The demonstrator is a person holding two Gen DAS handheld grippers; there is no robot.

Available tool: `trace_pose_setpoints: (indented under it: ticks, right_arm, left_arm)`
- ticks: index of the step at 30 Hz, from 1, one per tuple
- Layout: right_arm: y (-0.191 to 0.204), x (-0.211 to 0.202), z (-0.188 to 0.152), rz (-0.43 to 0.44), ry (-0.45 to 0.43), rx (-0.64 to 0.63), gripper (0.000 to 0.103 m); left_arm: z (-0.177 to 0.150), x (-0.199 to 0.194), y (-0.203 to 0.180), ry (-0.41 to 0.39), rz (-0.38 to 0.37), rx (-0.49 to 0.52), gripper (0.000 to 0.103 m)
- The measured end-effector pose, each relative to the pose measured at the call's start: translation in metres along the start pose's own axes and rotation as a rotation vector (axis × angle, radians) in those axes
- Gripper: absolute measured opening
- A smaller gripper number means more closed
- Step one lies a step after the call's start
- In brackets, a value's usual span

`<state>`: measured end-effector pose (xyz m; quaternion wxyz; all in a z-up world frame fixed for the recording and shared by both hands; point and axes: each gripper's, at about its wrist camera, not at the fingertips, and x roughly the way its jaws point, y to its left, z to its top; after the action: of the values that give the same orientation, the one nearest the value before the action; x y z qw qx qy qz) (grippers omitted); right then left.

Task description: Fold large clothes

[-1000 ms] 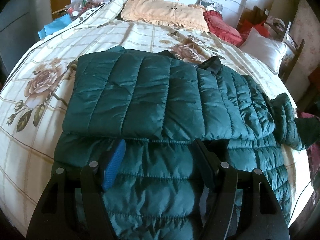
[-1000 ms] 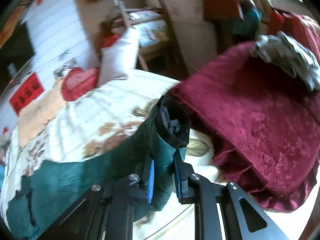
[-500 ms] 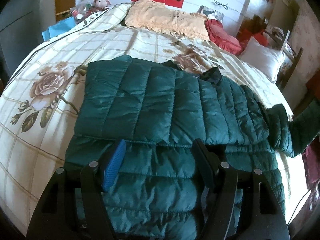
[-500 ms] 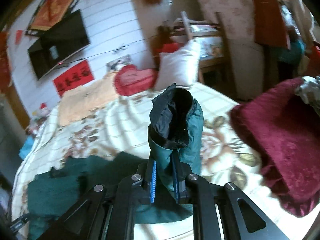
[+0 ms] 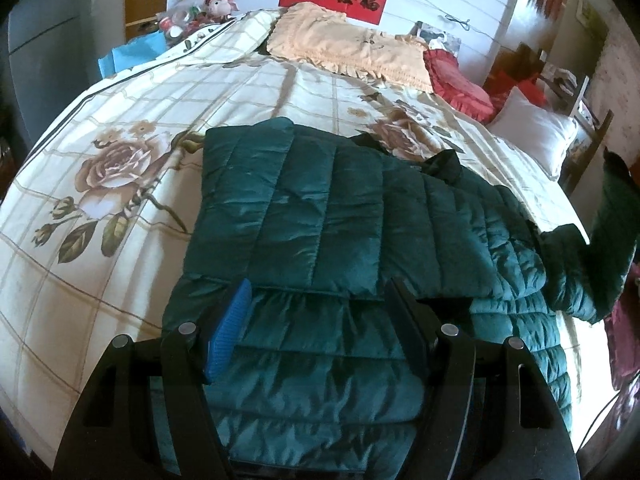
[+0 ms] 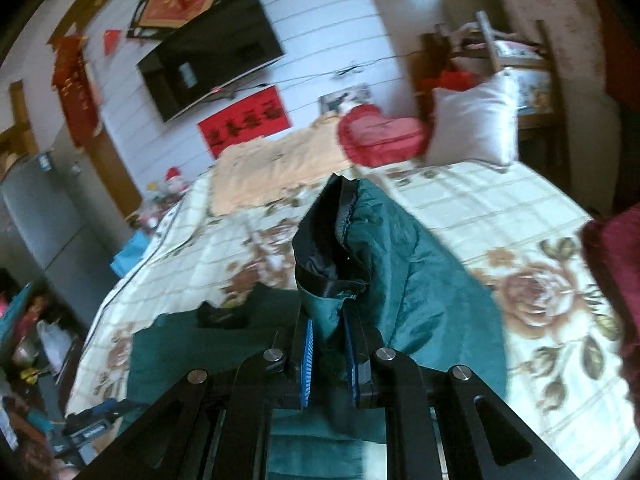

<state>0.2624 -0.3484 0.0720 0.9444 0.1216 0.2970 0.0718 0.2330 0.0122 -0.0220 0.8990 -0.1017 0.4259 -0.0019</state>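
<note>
A dark green quilted jacket [image 5: 320,208] lies spread across the flowered bed cover [image 5: 120,120], with its left sleeve folded flat over the body. My left gripper [image 5: 319,286] hovers open over the jacket's near part, and nothing is between its fingers. My right gripper [image 6: 330,320] is shut on the other sleeve [image 6: 400,280] just below its black-lined cuff [image 6: 320,248], holding it up off the bed. In the left wrist view that raised sleeve [image 5: 612,220] stands at the right edge.
A peach pillow [image 5: 352,52], a red heart cushion [image 5: 456,76] and a white pillow [image 5: 532,136] lie at the head of the bed. A maroon blanket [image 6: 616,260] sits at the bed's right side. A television [image 6: 212,60] hangs on the wall, and a grey fridge [image 6: 40,216] stands at left.
My right gripper has lifted the sleeve and swung it away from the maroon blanket toward the jacket's body. In the left wrist view the sleeve has risen at the right edge.
</note>
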Motion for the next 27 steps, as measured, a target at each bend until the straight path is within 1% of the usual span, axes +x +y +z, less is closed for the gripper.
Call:
trace_pose_setpoints:
  ticks: [6, 9, 11, 18, 22, 27]
  right_arm:
    - [0.054, 0.028, -0.005, 0.080, 0.050, -0.074, 0.013]
    - [0.072, 0.040, -0.008, 0.142, 0.074, -0.070, 0.013]
    - [0.081, 0.047, -0.012, 0.165, 0.091, -0.074, 0.013]
    - [0.117, 0.083, -0.039, 0.231, 0.187, -0.094, 0.013]
    - [0.133, 0.112, -0.057, 0.294, 0.262, -0.065, 0.013]
    - [0.165, 0.145, -0.077, 0.383, 0.344, -0.065, 0.013]
  left_arm:
    - [0.001, 0.000, 0.013, 0.002, -0.001, -0.029, 0.069]
    - [0.001, -0.002, 0.019, -0.005, -0.001, -0.038, 0.069]
    - [0.002, -0.001, 0.024, -0.009, 0.002, -0.051, 0.069]
    - [0.003, 0.000, 0.036, -0.010, -0.006, -0.094, 0.069]
    - [0.002, 0.000, 0.037, -0.011, -0.006, -0.095, 0.069]
    - [0.003, -0.001, 0.042, -0.013, -0.001, -0.107, 0.069]
